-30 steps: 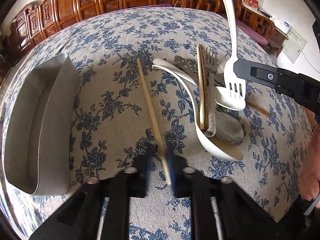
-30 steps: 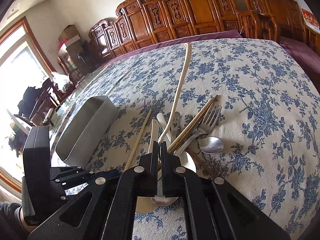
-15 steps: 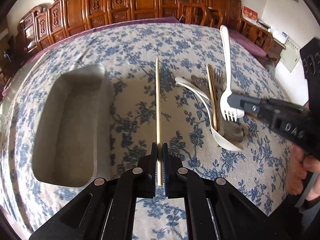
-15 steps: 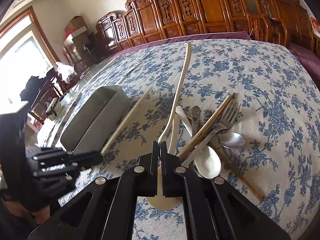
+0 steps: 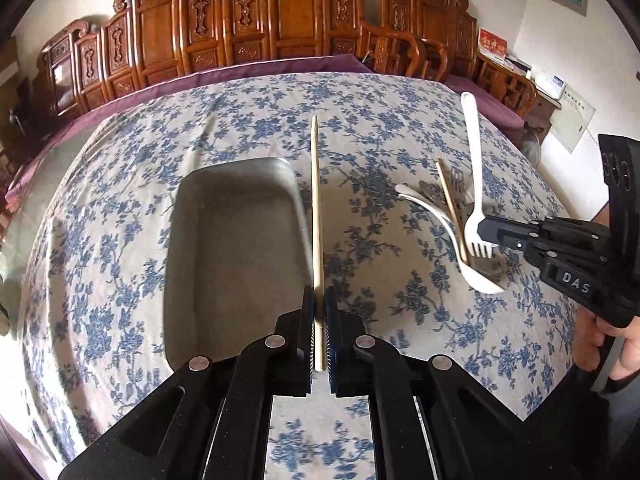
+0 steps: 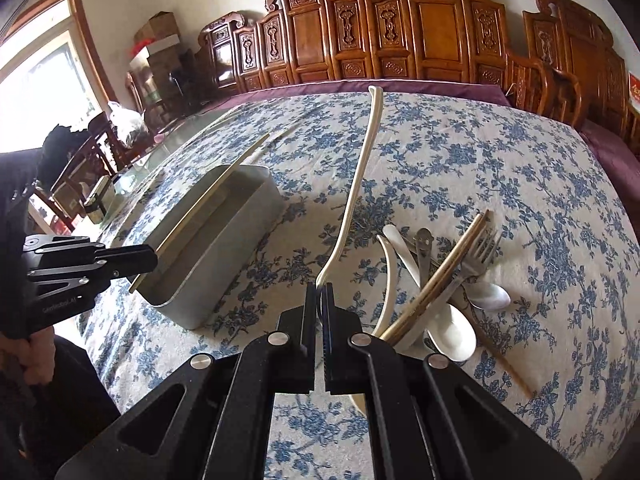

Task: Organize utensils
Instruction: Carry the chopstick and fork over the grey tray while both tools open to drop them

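Note:
My left gripper (image 5: 319, 300) is shut on a wooden chopstick (image 5: 316, 200), held in the air along the right rim of the grey metal tray (image 5: 232, 248). The right wrist view shows that chopstick (image 6: 208, 200) slanting over the tray (image 6: 224, 256) from the left gripper (image 6: 154, 258). My right gripper (image 6: 319, 294) is shut on the head of a white plastic fork (image 6: 360, 184), handle pointing away; the fork (image 5: 472, 176) hangs above the pile. The pile (image 6: 436, 280) holds white spoons, a metal fork, a metal spoon and chopsticks. The tray looks empty inside.
A blue-flowered cloth (image 5: 360, 128) covers the large round table. Carved wooden chairs (image 5: 280, 20) line its far side. A person's hand (image 5: 616, 352) holds the right gripper's handle at the right edge. One more chopstick (image 6: 508, 364) lies on the cloth beyond the pile.
The left gripper lifted the chopstick off the cloth and carried it left, up to the tray's right rim. The right gripper drew the white fork up and left, clear of the pile.

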A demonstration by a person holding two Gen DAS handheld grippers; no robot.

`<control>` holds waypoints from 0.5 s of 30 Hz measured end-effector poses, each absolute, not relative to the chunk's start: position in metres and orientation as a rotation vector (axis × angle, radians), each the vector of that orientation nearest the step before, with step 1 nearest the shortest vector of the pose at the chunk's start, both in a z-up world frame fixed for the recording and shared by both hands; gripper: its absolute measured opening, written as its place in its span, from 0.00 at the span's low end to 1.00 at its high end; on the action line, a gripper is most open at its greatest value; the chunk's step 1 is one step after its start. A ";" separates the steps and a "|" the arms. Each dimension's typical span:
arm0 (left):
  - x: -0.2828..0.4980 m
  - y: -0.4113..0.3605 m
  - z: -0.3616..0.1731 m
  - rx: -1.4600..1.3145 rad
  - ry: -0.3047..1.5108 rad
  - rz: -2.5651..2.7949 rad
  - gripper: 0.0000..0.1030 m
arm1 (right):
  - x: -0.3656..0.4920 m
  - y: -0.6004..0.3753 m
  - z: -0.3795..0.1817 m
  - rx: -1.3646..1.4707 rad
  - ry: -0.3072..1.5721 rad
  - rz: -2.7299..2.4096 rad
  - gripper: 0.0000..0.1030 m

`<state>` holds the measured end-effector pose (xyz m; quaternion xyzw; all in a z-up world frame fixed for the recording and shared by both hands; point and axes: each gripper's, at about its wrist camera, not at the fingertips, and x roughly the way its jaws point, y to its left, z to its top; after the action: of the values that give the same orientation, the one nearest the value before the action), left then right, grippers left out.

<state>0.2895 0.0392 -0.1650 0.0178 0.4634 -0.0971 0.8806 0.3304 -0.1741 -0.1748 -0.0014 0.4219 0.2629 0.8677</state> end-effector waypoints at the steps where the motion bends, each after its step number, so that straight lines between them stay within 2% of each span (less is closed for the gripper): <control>1: 0.290 0.044 -0.166 0.030 0.968 -0.200 0.04 | 0.331 -0.171 -0.173 -0.008 0.883 0.551 0.03; 15: 0.313 0.088 -0.201 -0.069 1.047 -0.175 0.04 | 0.325 -0.112 -0.159 -0.077 0.889 0.619 0.03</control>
<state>0.3128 0.0883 -0.2007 -0.0328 0.4992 -0.0836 0.8618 0.3251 -0.1117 -0.1593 -0.0368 0.4231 0.2946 0.8561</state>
